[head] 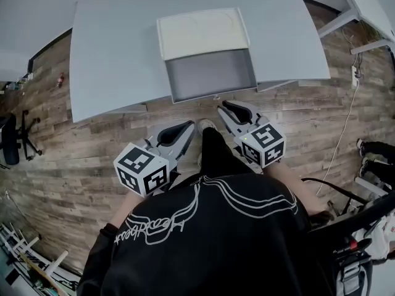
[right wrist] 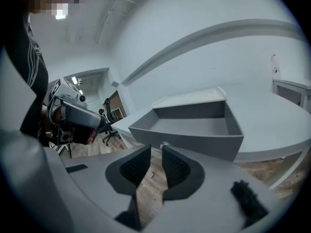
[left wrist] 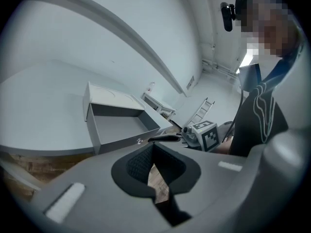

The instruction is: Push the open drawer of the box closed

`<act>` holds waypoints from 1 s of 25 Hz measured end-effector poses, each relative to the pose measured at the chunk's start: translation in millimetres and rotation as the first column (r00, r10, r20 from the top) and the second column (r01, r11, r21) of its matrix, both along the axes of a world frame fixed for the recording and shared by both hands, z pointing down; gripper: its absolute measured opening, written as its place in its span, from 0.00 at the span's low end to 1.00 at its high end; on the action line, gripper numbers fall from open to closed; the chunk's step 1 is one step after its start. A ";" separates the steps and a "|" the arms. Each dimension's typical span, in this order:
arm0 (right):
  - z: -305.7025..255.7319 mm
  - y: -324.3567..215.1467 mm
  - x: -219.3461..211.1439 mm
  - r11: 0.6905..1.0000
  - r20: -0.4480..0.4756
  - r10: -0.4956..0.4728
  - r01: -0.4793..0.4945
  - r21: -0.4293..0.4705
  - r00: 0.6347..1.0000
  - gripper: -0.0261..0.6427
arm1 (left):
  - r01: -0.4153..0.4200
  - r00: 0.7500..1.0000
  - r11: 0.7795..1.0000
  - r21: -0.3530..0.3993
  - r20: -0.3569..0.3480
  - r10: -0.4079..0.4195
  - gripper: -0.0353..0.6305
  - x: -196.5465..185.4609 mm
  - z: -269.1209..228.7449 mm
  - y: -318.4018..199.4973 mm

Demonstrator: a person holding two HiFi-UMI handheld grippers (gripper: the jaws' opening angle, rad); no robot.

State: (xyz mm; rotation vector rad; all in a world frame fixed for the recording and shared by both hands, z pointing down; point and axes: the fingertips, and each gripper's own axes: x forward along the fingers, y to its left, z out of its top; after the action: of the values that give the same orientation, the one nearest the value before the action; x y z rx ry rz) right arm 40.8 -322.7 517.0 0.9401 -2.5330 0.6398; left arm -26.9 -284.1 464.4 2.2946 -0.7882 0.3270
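Observation:
A cream-topped box (head: 202,32) sits on the pale table (head: 111,48), and its grey drawer (head: 210,74) is pulled out past the table's near edge, empty. A small knob (head: 215,97) marks the drawer front. My right gripper (head: 227,106) hovers just below and right of the knob, jaws together, nothing held. My left gripper (head: 188,126) hangs lower and to the left, also shut and empty. In the right gripper view the drawer front (right wrist: 194,140) and knob (right wrist: 165,143) lie just beyond the right gripper (right wrist: 155,149). The left gripper view shows the drawer (left wrist: 119,127) farther off.
Wooden floor (head: 74,159) lies under me, with my shoe (head: 207,127) between the grippers. An office chair (head: 12,142) stands at the far left. A second white table (head: 370,5) and a cable (head: 344,125) are at the right.

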 end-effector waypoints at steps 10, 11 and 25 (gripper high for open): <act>21.5 -20.7 -7.3 1.000 -0.080 0.012 -0.014 -0.020 0.997 0.14 | 0.037 0.999 0.998 -0.044 -0.019 -0.037 0.06 -11.6 11.7 -15.2; 21.3 -21.4 -7.9 1.000 -0.079 0.014 -0.016 -0.020 0.997 0.14 | 0.041 0.999 0.998 -0.045 -0.018 -0.041 0.06 -13.1 12.0 -15.4; 19.8 -24.4 -7.8 0.999 -0.095 0.002 -0.006 -0.045 0.995 0.14 | 0.060 0.996 0.997 -0.057 -0.068 -0.064 0.06 -16.6 5.9 -17.5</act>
State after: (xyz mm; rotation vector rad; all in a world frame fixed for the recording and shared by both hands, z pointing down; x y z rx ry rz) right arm 33.0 -347.1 536.8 0.9374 -2.4240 0.6358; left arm -43.5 -301.5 470.3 2.2136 -0.8034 0.2362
